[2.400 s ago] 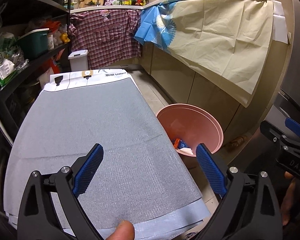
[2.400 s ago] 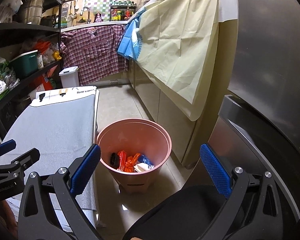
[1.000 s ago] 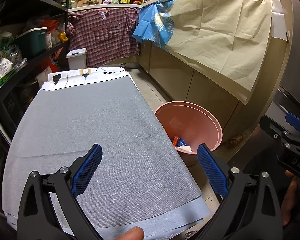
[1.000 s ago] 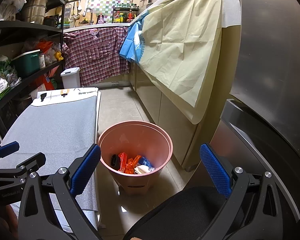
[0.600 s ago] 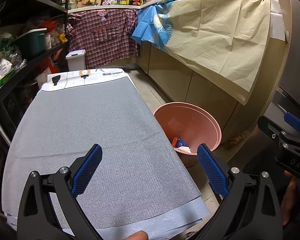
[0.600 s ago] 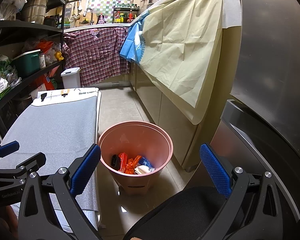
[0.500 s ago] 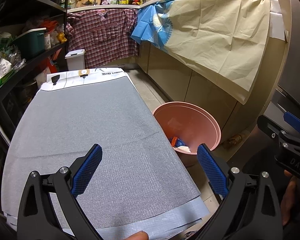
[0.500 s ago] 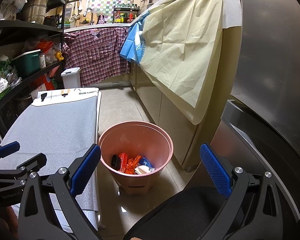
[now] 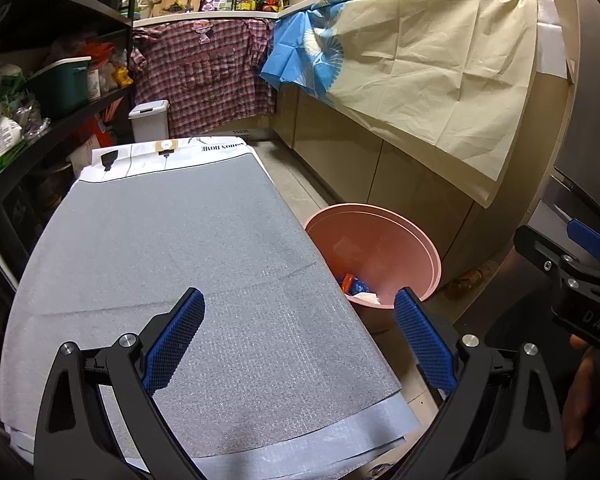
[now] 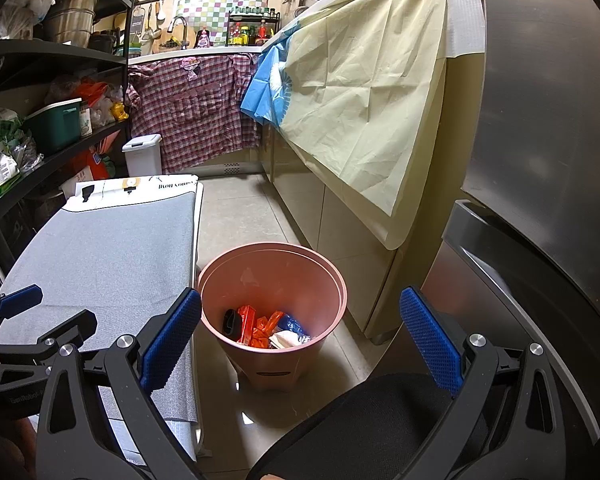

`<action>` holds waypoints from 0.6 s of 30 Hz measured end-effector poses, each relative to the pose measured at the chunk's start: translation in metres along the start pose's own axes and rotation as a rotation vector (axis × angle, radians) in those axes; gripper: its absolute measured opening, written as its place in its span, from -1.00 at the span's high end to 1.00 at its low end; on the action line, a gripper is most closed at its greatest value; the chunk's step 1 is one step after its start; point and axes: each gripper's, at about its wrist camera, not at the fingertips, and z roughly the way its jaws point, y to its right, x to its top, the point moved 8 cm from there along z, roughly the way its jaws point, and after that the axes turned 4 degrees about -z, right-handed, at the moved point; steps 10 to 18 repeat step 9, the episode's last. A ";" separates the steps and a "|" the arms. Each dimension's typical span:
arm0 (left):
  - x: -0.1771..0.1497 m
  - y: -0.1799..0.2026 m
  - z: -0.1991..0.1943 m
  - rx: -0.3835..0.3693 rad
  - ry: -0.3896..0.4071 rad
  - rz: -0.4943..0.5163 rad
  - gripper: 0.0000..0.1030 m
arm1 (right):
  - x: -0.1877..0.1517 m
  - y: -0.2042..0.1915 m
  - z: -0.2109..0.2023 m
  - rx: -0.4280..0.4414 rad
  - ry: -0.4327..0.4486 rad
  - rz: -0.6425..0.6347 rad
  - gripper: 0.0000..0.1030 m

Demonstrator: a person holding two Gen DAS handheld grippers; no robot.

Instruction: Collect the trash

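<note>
We are holding our right gripper (image 10: pixel 300 336) wide open above the pink bin (image 10: pixel 324 276). Orange wrappers (image 10: pixel 260 326) are lying inside it.

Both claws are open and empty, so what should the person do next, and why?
Probably just stop or scan for leftovers: the grey table cover shows no trash, wrappers already lie in the pink bin, and the left gripper and right gripper hold nothing.
</note>
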 end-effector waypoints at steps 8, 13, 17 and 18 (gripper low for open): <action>-0.001 0.002 0.002 0.018 -0.009 0.010 -0.80 | 0.000 0.000 0.000 0.000 0.000 0.000 -0.90; -0.001 0.002 0.002 0.018 -0.008 0.010 -0.80 | 0.000 0.000 0.000 0.000 0.000 0.000 -0.90; -0.001 0.002 0.002 0.018 -0.008 0.010 -0.80 | 0.000 0.000 0.000 0.000 0.000 0.000 -0.90; -0.001 0.002 0.002 0.018 -0.008 0.010 -0.80 | 0.000 0.000 0.000 0.000 0.000 0.000 -0.90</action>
